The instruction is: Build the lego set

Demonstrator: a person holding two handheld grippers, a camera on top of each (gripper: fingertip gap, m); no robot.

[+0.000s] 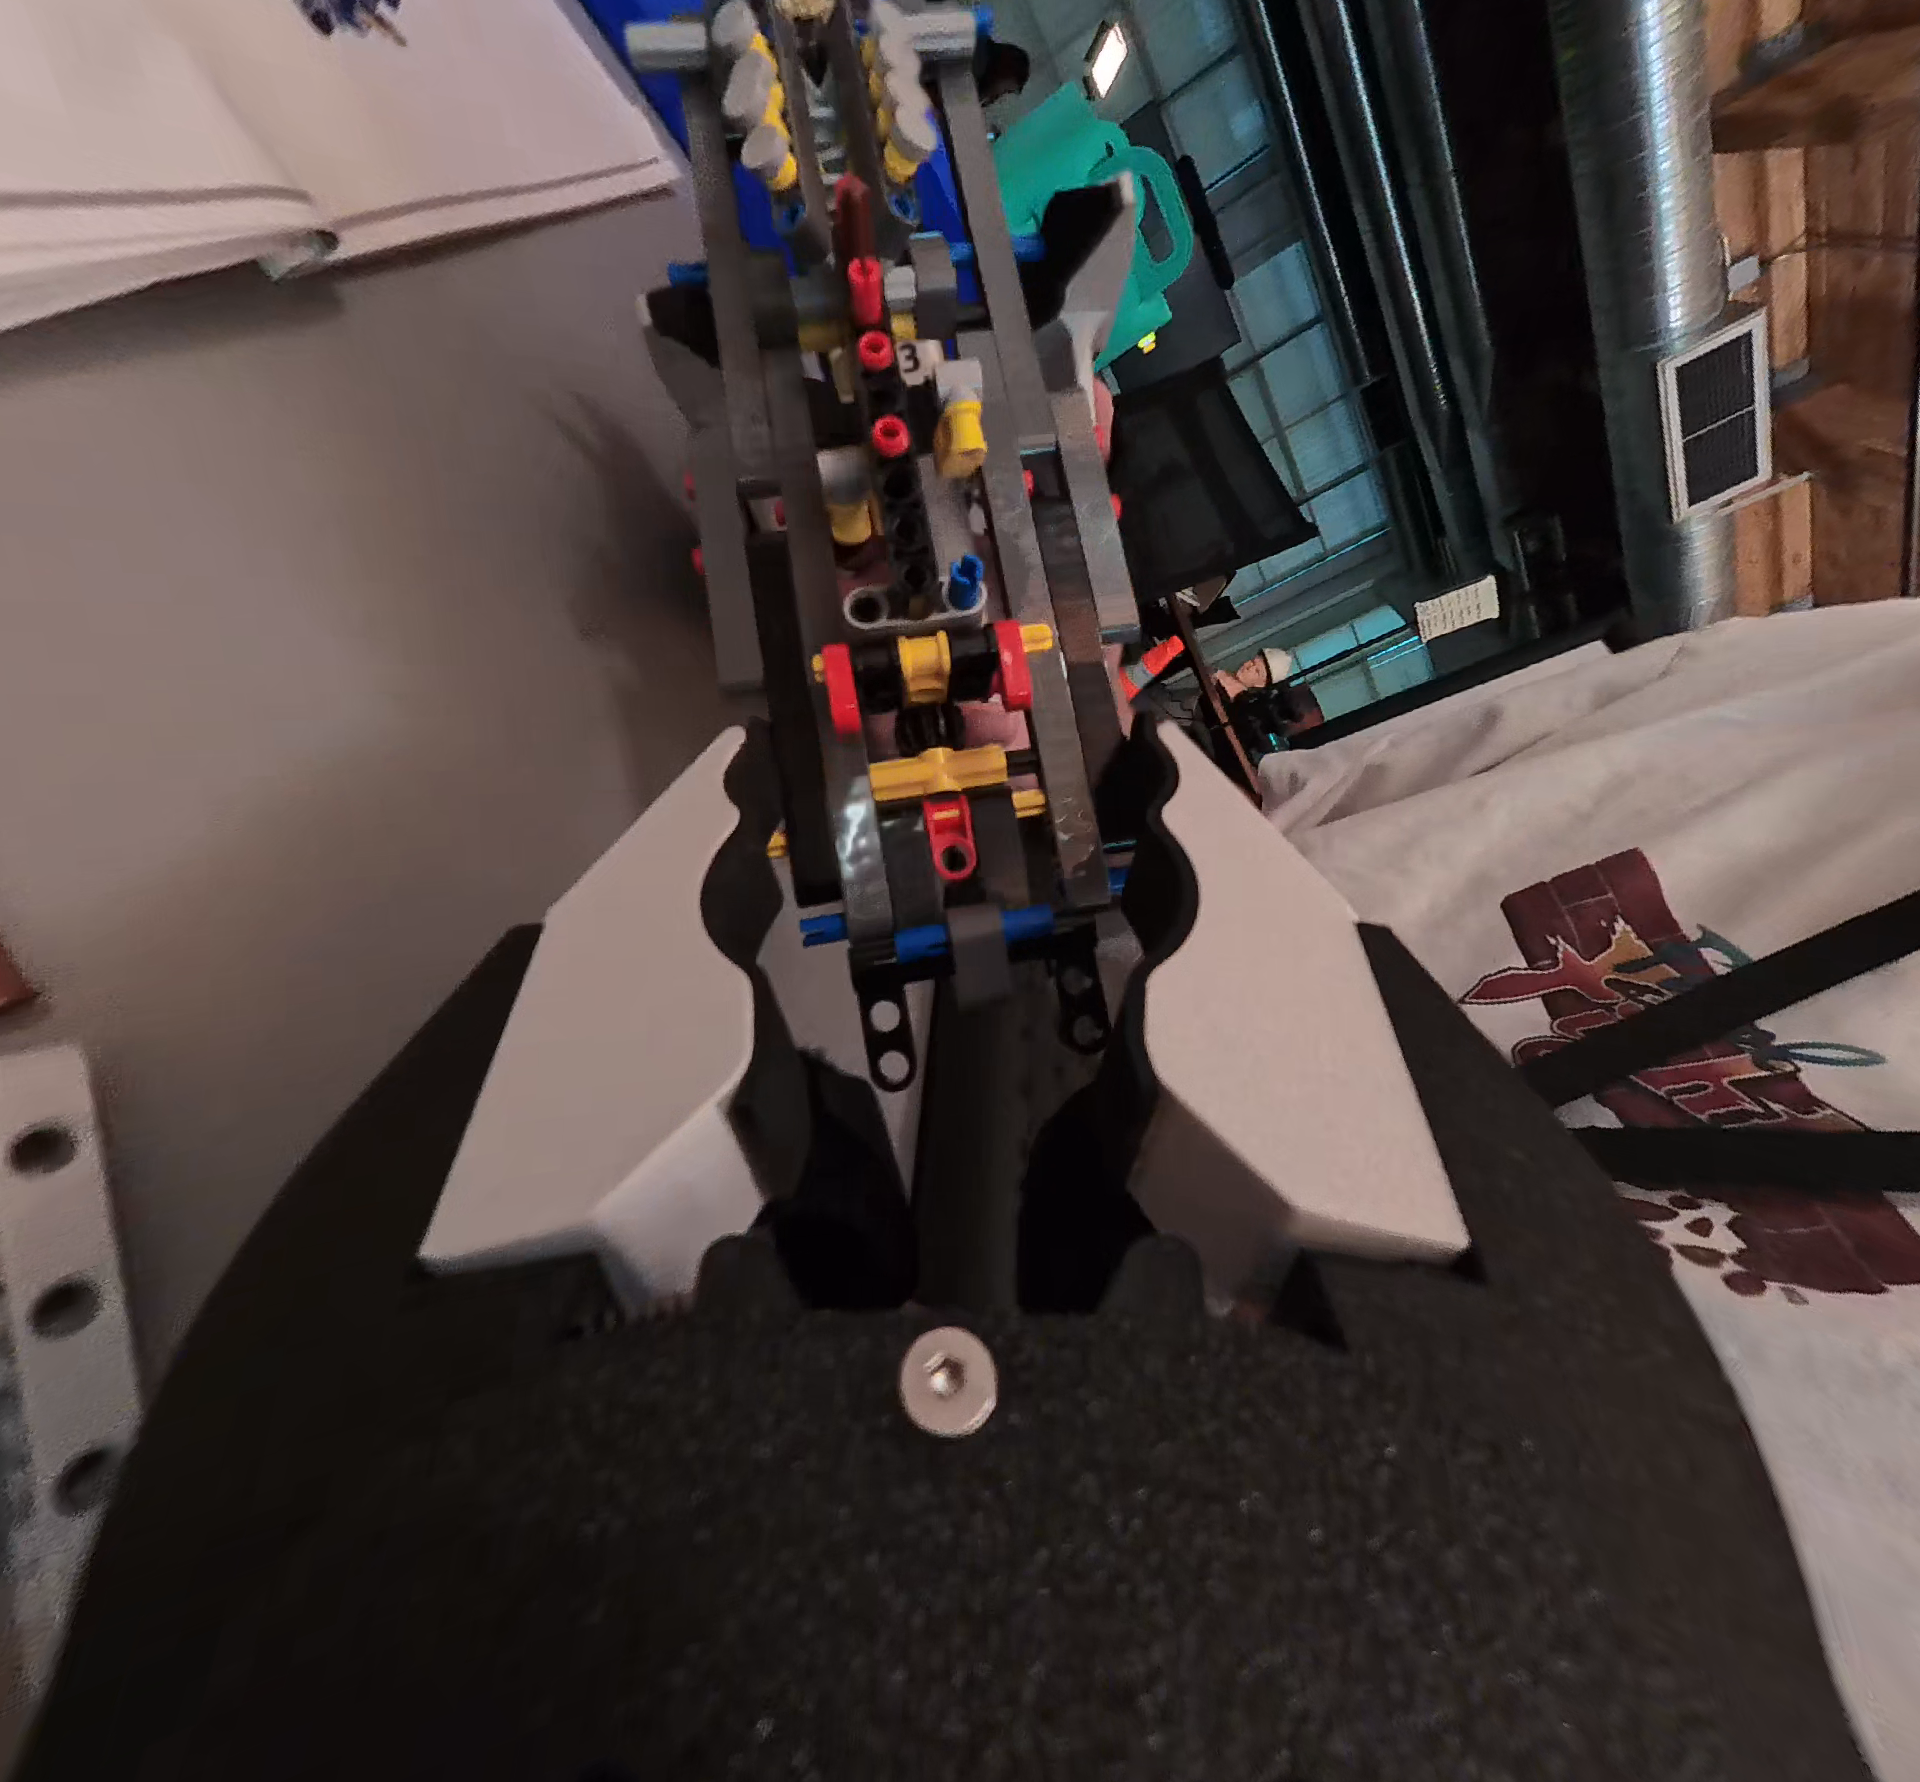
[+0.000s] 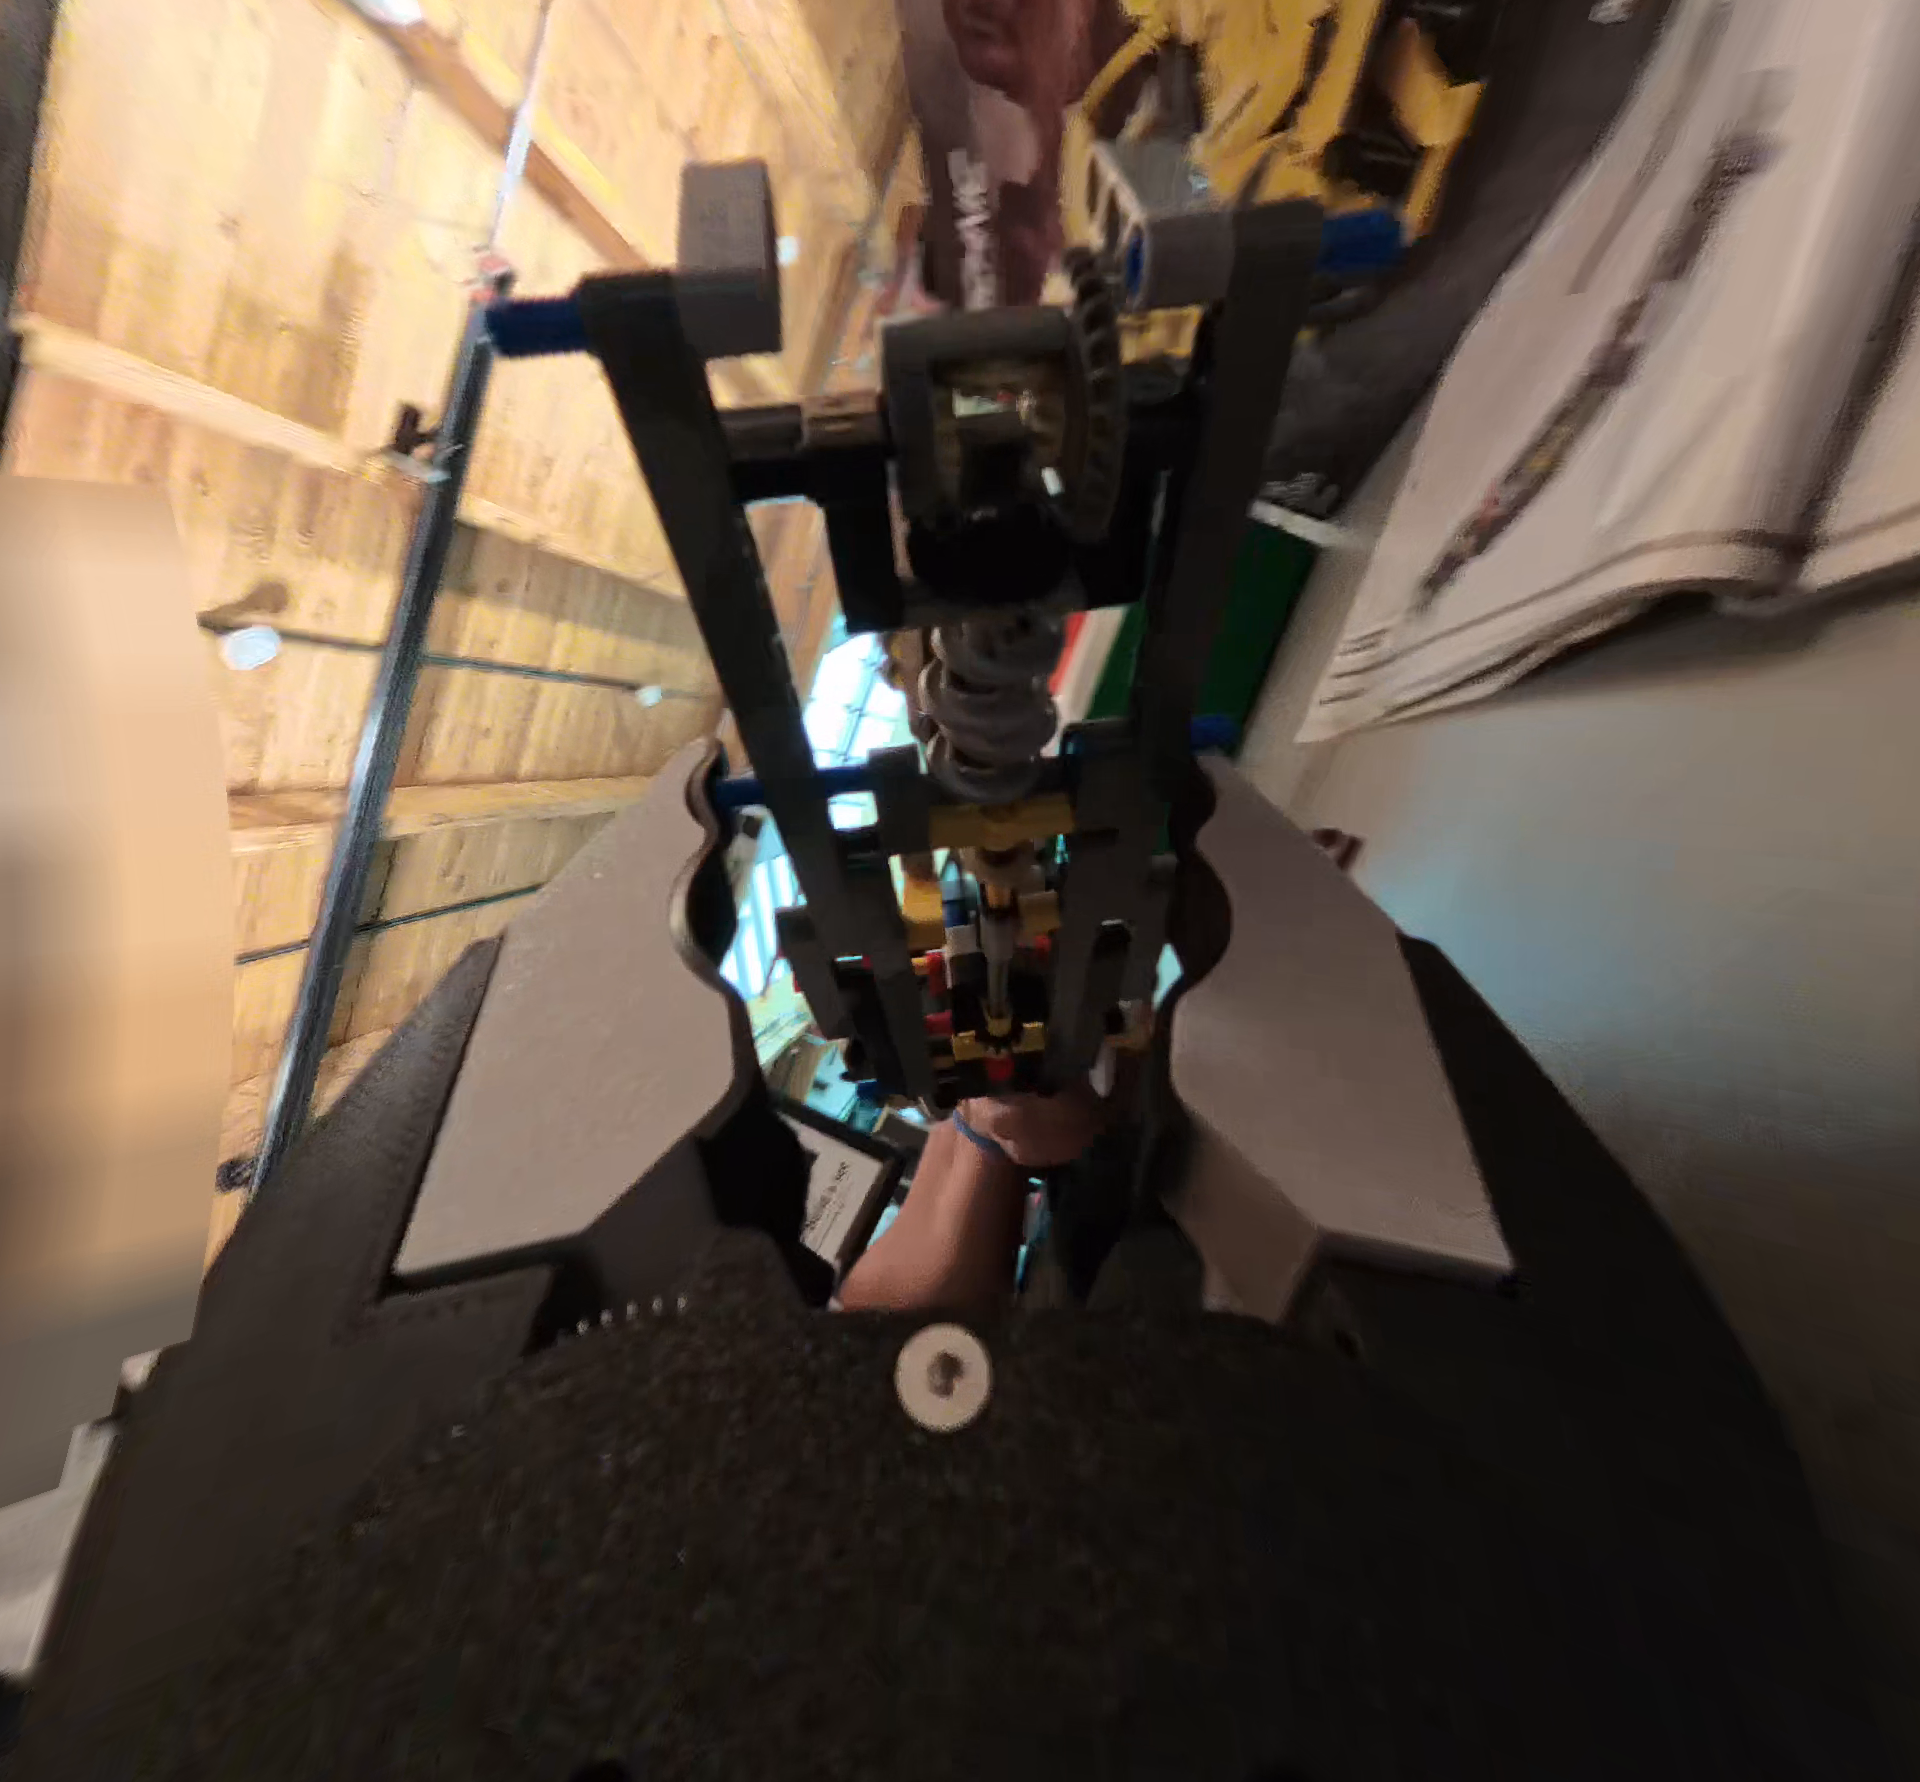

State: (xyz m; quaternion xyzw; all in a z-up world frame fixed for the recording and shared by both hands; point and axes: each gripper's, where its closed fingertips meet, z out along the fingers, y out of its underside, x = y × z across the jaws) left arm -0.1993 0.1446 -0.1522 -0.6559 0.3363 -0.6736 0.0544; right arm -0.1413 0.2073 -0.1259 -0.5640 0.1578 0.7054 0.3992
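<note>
Your left gripper (image 1: 951,828) and right gripper (image 2: 951,891) each squeezed one end of the long lego frame (image 1: 894,485), which pointed straight ahead.

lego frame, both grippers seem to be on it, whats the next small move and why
Probably level it and lower it toward the table. The lego frame hangs in the air, the left gripper clamped on one end and the right gripper around the other, so neither can fetch a piece.

I seem to be in a workshop or converted industrial hall: bare timber walls (image 2: 312,382), a ribbed metal air duct (image 1: 1642,205), tall gridded windows (image 1: 1278,205), a grey tabletop (image 1: 312,589) carrying open instruction booklets (image 1: 260,122).
</note>
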